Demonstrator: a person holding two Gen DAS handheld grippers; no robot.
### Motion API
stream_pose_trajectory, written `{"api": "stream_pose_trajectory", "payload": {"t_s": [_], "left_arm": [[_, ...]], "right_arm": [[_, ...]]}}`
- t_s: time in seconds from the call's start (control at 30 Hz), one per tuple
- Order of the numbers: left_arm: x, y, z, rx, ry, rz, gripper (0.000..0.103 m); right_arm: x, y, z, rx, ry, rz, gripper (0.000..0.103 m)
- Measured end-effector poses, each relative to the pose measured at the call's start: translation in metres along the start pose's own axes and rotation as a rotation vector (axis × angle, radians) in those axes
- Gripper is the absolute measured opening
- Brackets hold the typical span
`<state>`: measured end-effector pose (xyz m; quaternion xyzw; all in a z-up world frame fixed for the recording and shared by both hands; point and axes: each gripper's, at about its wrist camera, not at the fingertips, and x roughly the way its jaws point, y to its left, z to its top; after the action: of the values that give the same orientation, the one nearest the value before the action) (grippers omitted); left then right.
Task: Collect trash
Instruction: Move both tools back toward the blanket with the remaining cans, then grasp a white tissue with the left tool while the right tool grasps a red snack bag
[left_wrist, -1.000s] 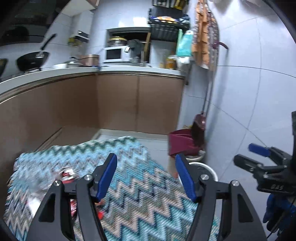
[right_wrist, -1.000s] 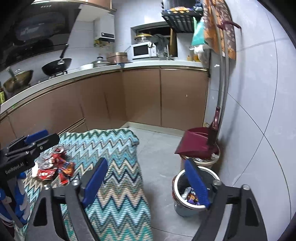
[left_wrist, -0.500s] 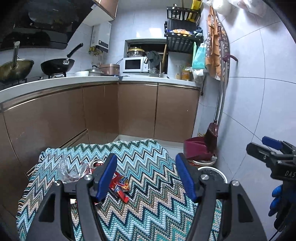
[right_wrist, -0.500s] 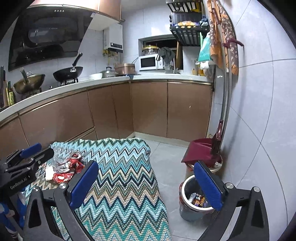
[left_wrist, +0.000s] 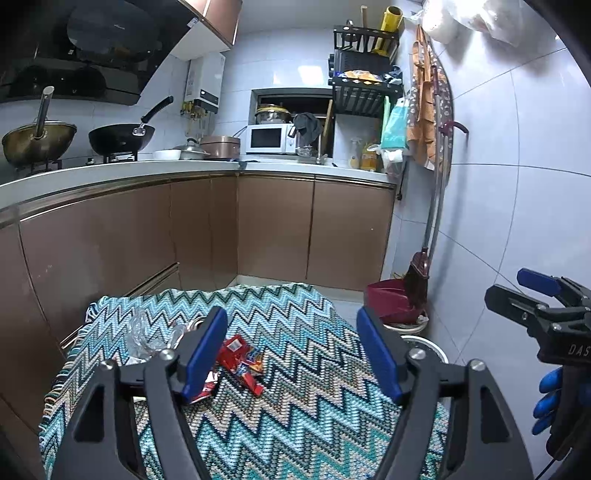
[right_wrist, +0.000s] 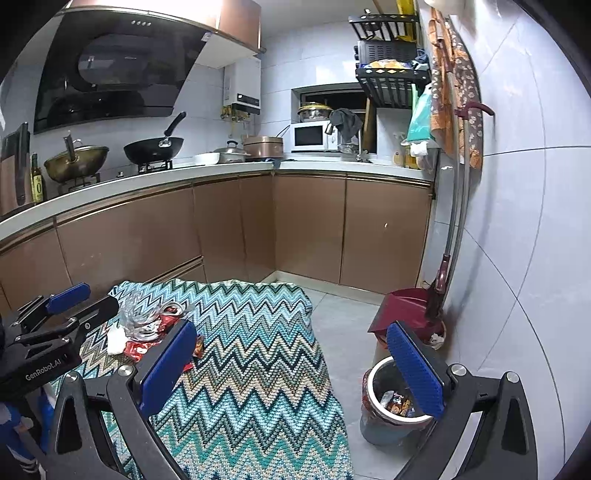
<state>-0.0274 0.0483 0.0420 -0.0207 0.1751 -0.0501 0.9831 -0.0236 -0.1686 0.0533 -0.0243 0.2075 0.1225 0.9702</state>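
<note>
A pile of trash lies on the zigzag tablecloth (left_wrist: 295, 406): red snack wrappers (left_wrist: 240, 360), crumpled clear plastic (left_wrist: 142, 332) and a white scrap (right_wrist: 116, 339). My left gripper (left_wrist: 291, 314) hovers over the cloth just right of the pile. Its jaws are opening and hold nothing. My right gripper (right_wrist: 291, 328) is wide open and empty, above the cloth's right edge and the floor. A metal trash bin (right_wrist: 373, 432) with wrappers inside stands on the floor under its right finger. Each gripper also shows in the other's view: the right gripper (left_wrist: 513, 290) and the left gripper (right_wrist: 98, 297).
A red dustpan (right_wrist: 402, 306) and a broom (right_wrist: 436, 291) lean on the tiled wall behind the bin. Brown cabinets (left_wrist: 273, 229) under a white counter run along the back and left. A blue-gloved hand (left_wrist: 550, 391) holds the right gripper.
Both grippers have drawn back and up from the table, so the pile and bin sit farther ahead. The jaws of both grippers stand wider apart than before.
</note>
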Motion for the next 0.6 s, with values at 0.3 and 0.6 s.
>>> {"api": "stream_pose_trajectory", "payload": {"t_s": [0.3, 0.6], "left_arm": [[0.022, 0.026, -0.01, -0.034, 0.046, 0.028, 0.072], [0.071, 0.069, -0.031, -0.092, 0.13, 0.054, 0.072]], "right_arm": [[0.037, 0.022, 0.001, -0.034, 0.054, 0.05, 0.103], [0.107, 0.054, -0.003, -0.079, 0.157, 0.137, 0.103]]}}
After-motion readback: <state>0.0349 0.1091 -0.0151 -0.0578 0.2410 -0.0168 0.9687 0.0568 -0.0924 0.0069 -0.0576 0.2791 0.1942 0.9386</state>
